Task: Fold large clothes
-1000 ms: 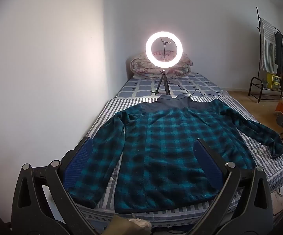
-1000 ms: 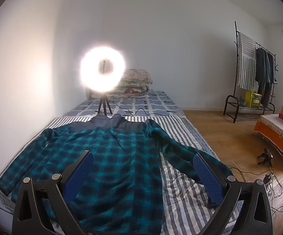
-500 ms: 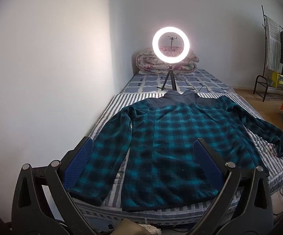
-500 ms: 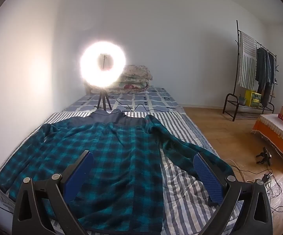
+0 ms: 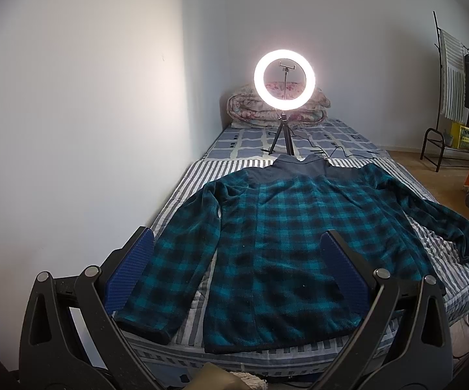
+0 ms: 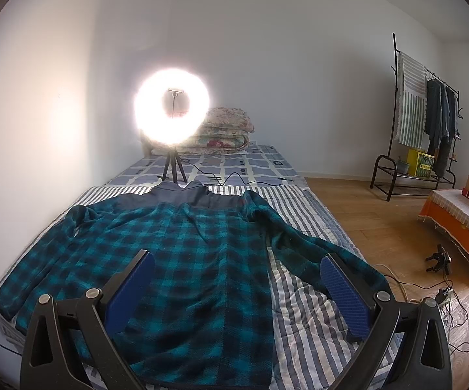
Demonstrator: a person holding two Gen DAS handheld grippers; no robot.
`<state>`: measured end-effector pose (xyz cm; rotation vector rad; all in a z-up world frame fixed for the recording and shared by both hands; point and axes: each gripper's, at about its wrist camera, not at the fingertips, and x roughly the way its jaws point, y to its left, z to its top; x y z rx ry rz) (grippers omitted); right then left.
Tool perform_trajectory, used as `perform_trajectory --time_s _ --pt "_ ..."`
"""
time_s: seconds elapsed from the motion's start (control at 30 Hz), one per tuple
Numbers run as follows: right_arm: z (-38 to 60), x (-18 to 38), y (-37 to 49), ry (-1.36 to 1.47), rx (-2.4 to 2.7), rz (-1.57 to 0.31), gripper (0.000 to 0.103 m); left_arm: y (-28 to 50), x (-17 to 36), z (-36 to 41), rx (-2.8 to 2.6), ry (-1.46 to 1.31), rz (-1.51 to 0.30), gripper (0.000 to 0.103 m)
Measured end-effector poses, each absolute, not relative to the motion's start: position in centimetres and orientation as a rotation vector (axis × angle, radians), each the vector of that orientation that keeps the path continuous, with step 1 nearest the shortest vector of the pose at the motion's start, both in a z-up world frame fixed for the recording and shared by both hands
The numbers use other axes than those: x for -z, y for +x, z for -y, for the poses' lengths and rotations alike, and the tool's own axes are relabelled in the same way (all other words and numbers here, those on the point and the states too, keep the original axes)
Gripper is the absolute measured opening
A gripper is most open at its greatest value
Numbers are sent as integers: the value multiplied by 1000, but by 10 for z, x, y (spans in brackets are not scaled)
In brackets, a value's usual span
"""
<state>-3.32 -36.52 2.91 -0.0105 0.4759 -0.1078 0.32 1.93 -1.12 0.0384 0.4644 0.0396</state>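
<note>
Both hand-held grippers have drifted rightward, wide open, empty, above the flat jacket.

So the landmark here is the lit ring light on its little black tripod, standing on the bed. Right behind it there's a folded floral quilt against the white wall. A black cable runs off from the tripod's feet across the blue checked sheet. Well off to the right of the light is a black clothes rack with dark clothes and a striped towel, a yellow box on its low shelf, plus an orange-covered bench on the wood floor.
</note>
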Motion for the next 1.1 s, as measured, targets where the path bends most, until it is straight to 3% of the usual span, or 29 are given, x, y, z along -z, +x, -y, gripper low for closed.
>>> perform_trajectory --time_s 1.1 --pt "359 -32 -29 -9 97 -478 103 6 -1 -24 -49 38 -445 103"
